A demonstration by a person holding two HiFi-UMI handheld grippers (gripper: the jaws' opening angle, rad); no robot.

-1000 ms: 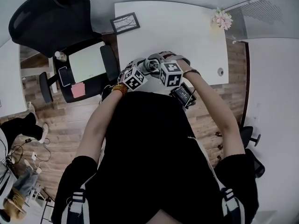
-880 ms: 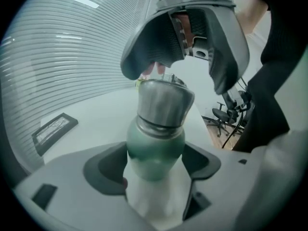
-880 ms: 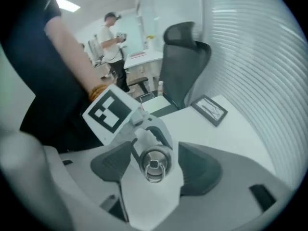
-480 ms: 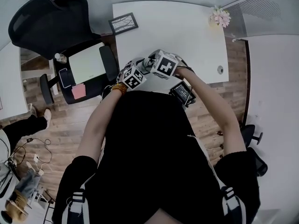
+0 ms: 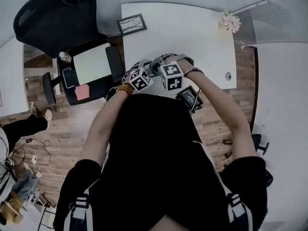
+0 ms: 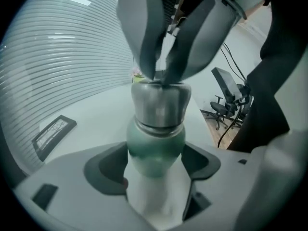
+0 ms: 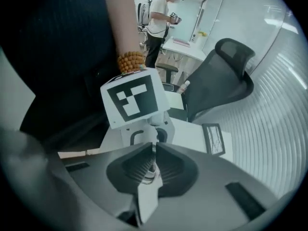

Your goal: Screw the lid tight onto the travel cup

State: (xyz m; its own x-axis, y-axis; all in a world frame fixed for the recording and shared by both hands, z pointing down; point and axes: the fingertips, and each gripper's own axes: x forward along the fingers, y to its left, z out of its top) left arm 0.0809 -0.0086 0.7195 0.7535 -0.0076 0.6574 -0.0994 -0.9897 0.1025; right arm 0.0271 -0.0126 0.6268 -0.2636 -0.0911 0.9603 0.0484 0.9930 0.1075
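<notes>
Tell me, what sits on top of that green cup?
A silver lid caps the green cup. Above it the right hand-held gripper has just closed its jaws; their tips touch the lid's top, nothing clearly between them. The lid hides the cup's inside.

Right gripper [image 7: 154, 147] with fingers [image 7: 134, 163] tight together around a small shiny piece [image 7: 150, 172], left gripper's marker cube [image 7: 134, 100] just beyond.

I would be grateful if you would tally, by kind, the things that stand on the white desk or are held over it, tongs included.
tongs: 2, the left tongs and the right tongs
cup: 1
lid: 1
frame: 1
flowers: 1
total: 6
</notes>
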